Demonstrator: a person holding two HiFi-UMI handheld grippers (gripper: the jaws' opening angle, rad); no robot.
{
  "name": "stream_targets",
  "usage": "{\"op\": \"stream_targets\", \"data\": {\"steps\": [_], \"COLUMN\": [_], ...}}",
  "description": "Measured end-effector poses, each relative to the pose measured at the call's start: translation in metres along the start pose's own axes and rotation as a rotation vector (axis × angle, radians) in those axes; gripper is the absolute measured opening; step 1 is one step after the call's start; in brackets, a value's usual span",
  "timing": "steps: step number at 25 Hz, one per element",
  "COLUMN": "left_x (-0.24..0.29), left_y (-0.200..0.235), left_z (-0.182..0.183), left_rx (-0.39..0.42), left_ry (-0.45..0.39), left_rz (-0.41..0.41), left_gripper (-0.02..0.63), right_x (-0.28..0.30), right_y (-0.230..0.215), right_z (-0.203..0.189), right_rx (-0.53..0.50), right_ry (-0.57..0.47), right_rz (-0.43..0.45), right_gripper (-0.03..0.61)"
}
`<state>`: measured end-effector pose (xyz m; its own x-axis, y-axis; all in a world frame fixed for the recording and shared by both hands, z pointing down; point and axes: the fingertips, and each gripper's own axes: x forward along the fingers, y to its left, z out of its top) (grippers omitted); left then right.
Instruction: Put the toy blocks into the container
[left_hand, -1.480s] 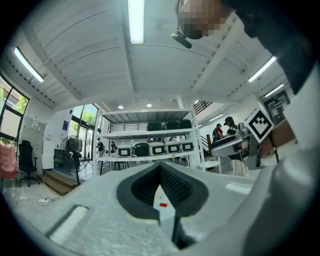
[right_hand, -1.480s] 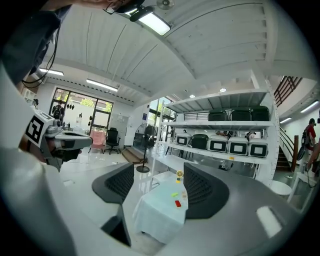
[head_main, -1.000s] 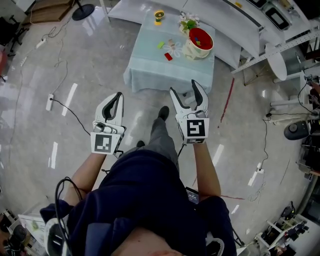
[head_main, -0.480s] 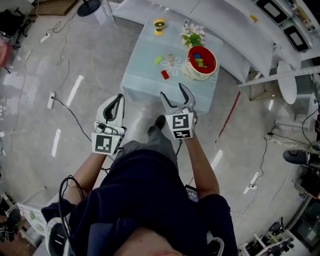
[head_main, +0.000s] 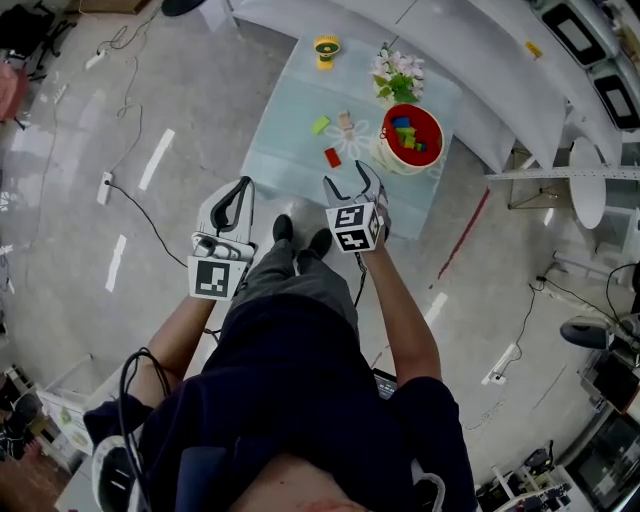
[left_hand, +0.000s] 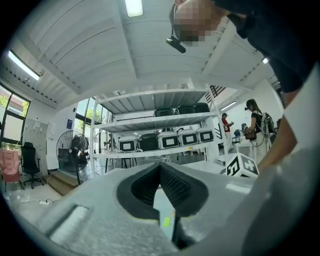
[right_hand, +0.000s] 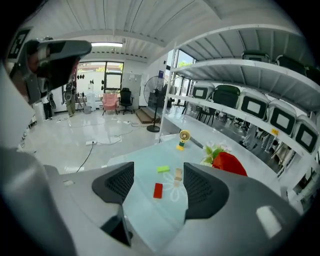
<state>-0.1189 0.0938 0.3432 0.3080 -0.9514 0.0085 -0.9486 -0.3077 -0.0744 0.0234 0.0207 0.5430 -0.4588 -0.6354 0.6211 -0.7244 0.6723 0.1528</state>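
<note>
A small table under a pale blue cloth (head_main: 290, 150) stands ahead of me. On it lie a red block (head_main: 332, 157), a green block (head_main: 320, 125) and a wooden block (head_main: 346, 122). The red container (head_main: 411, 137) at the table's right holds several coloured blocks. My right gripper (head_main: 355, 186) is open and empty, at the table's near edge. Its own view shows the red block (right_hand: 158, 190), green block (right_hand: 163, 169) and wooden block (right_hand: 178, 174) between the open jaws, with the container (right_hand: 230, 164) to the right. My left gripper (head_main: 236, 200) is shut and empty, over the floor left of the table.
A yellow toy fan (head_main: 326, 48) and a flower pot (head_main: 397, 75) stand at the table's far side. A long white counter (head_main: 480, 70) runs behind. Cables and a power strip (head_main: 106, 186) lie on the floor at left. My feet (head_main: 300, 235) are just short of the table.
I have walked closer to the table. My right gripper has moved forward to the table's near edge, still open. The left gripper has stayed shut beside me.
</note>
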Motion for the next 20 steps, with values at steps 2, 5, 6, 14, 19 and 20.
{"op": "stream_targets", "data": {"steps": [2, 5, 6, 14, 19, 20], "left_x": [0.006, 0.018, 0.021, 0.041, 0.051, 0.052], "left_y": [0.003, 0.007, 0.009, 0.024, 0.028, 0.029], "left_z": [-0.007, -0.018, -0.021, -0.036, -0.041, -0.042], "left_rx": [-0.002, -0.004, -0.007, -0.022, -0.016, -0.016], "left_ry": [0.014, 0.038, 0.044, 0.069, 0.078, 0.083], "left_rz": [-0.013, -0.046, -0.054, -0.082, -0.088, -0.087], "left_gripper": [0.003, 0.003, 0.003, 0.003, 0.003, 0.003], "right_x": [0.018, 0.044, 0.052, 0.101, 0.124, 0.128], "right_y": [0.000, 0.000, 0.001, 0.003, 0.000, -0.001], "right_z": [-0.010, -0.021, -0.025, -0.057, -0.074, -0.077], "right_rx": [-0.006, -0.001, 0.007, 0.011, 0.010, 0.010], "right_ry": [0.034, 0.060, 0.071, 0.190, 0.250, 0.260], "right_rz": [0.007, 0.023, 0.031, 0.050, 0.060, 0.065], "right_gripper": [0.308, 0.307, 0.307, 0.301, 0.293, 0.293]}}
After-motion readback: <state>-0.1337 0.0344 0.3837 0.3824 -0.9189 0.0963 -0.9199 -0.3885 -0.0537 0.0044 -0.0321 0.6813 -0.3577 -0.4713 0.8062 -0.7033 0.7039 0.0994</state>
